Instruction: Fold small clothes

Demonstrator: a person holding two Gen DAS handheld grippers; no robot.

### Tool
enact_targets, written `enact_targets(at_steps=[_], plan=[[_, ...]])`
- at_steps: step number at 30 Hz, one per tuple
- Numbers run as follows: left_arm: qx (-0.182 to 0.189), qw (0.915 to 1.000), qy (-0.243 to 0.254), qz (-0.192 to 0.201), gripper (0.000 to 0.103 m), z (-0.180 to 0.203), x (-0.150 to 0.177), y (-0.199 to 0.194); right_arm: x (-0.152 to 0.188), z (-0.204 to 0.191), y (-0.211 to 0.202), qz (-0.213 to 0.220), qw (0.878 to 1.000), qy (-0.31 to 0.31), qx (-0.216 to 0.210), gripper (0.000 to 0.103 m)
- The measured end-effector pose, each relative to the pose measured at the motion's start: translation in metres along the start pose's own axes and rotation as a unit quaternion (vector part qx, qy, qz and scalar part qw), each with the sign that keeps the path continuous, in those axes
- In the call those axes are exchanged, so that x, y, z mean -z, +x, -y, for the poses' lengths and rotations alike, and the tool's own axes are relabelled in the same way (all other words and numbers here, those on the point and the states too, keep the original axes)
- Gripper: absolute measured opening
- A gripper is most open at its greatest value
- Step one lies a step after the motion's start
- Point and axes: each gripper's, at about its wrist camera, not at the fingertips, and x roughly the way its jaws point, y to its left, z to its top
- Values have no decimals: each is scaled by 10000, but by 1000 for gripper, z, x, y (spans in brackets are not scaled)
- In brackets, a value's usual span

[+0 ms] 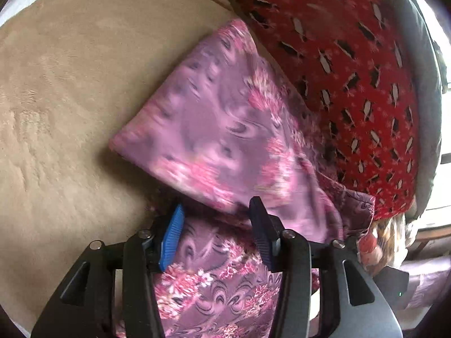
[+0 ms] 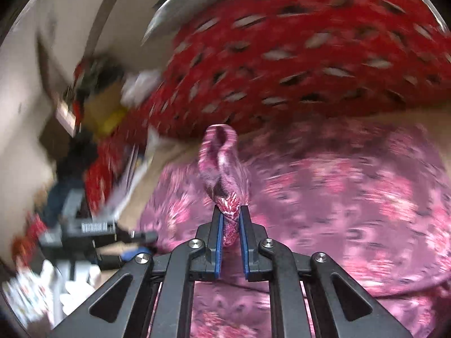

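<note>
A purple-pink floral garment point(image 1: 220, 129) lies on the tan blanket point(image 1: 70, 84), with one flap folded over into a pointed corner at the left. My left gripper point(image 1: 217, 219) hovers over its near part. The jaws stand apart, the cloth runs beneath and between them, and the blue pad point(image 1: 170, 236) shows bare. In the blurred right wrist view the same garment point(image 2: 338, 197) spreads wide. My right gripper point(image 2: 231, 211) is shut on a bunched fold of it point(image 2: 222, 163) that sticks up past the fingertips.
A red cushion with a black-and-white pattern point(image 1: 352, 70) lies just behind the garment, also the red cushion point(image 2: 296, 56). A blurred dark gripper-like device point(image 2: 95, 233) and cluttered items are at the left in the right wrist view. A bright window point(image 1: 442, 112) is at the far right.
</note>
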Motion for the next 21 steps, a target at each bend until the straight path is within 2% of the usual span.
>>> enact_targets(at_steps=[3, 5, 9, 12, 14, 15, 16, 17, 18, 19, 21], plan=[[-92, 9999, 69, -2, 47, 4, 5, 4, -4, 49, -27, 295, 9974, 655, 87, 10], [-78, 10000, 28, -56, 54, 5, 7, 7, -3, 78, -40, 409, 9938, 1020, 139, 10], [-135, 9999, -7, -55, 54, 6, 10, 10, 10, 126, -50, 383, 9845, 1687, 272, 12], [-188, 9998, 11, -18, 54, 7, 12, 9, 17, 145, -52, 444, 9736, 2239, 70, 23], [-233, 9997, -16, 10, 54, 8, 14, 9, 17, 150, -48, 523, 9681, 2449, -60, 43], [-238, 9997, -20, 1, 54, 9, 15, 9, 15, 151, -45, 529, 9673, 2480, -102, 44], [-223, 9997, -18, -12, 54, 11, 15, 8, 13, 153, -42, 467, 9687, 2437, -78, 43], [-207, 9998, -12, -12, 54, 13, 16, 7, 8, 151, -35, 329, 9724, 2309, -48, 31], [-178, 9998, 9, 13, 54, 14, 16, 5, 4, 148, -32, 263, 9748, 2215, -62, 15], [-162, 9998, 51, 55, 54, 16, 16, 2, -2, 144, -34, 287, 9770, 2106, -152, 8], [-288, 9994, 123, 137, 59, 15, 15, 0, -13, 137, -59, 770, 9784, 1887, -333, 8]])
